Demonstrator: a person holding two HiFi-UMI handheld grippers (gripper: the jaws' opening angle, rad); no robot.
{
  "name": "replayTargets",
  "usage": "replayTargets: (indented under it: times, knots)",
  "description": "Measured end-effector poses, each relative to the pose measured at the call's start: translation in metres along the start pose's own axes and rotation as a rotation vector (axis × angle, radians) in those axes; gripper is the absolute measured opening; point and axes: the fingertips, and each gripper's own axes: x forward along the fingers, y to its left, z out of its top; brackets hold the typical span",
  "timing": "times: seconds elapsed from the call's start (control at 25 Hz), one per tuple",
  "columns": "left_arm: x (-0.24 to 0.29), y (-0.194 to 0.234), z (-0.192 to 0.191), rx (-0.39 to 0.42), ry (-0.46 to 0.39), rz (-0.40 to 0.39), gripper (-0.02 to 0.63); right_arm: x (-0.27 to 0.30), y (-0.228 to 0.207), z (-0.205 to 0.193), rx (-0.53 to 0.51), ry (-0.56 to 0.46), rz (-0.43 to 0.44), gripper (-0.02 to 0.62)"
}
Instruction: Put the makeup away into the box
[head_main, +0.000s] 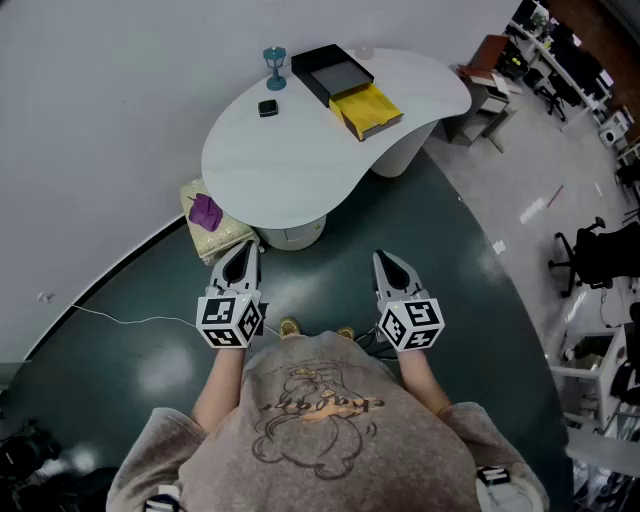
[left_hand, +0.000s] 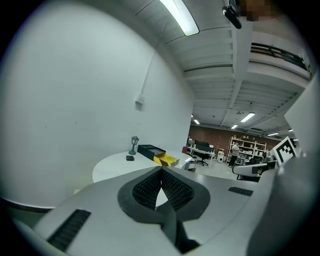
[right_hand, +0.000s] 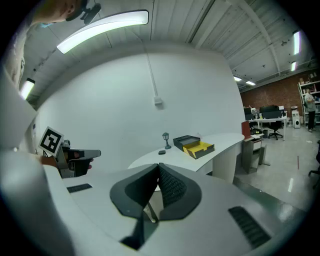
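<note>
A black box with a yellow drawer pulled open stands at the far side of a white curved table. A small black makeup case lies to its left, near a little teal lamp figure. My left gripper and right gripper are held close to my body, well short of the table, both shut with nothing in them. In the left gripper view the shut gripper points at the box and the case. In the right gripper view the shut gripper faces the box.
A beige cushion with a purple item lies on the dark floor at the table's base. A thin cable runs along the floor at the left. Office chairs and desks stand off to the right.
</note>
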Motion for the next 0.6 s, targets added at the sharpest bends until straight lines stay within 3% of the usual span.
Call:
replayTargets:
  times: [0.6]
  knots:
    - [0.019,0.007,0.002,0.023,0.0,-0.065,0.021,0.008,0.005,-0.002,0.003,-0.008,-0.054,0.003]
